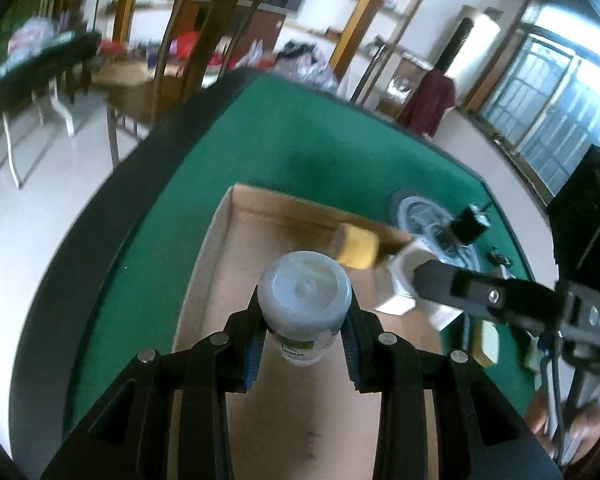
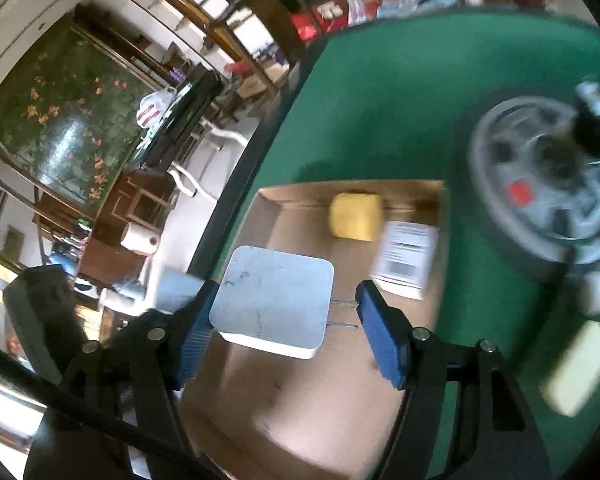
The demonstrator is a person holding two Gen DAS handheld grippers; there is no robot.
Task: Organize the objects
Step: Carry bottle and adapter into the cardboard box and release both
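Green felt table, open cardboard box on it — grey wheel just beside the box

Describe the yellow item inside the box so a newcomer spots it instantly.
On the green felt table lies a shallow open cardboard box. Against its far wall sits a stubby yellow cylinder, beside a white barcoded carton; it alone there is yellow and rounded.
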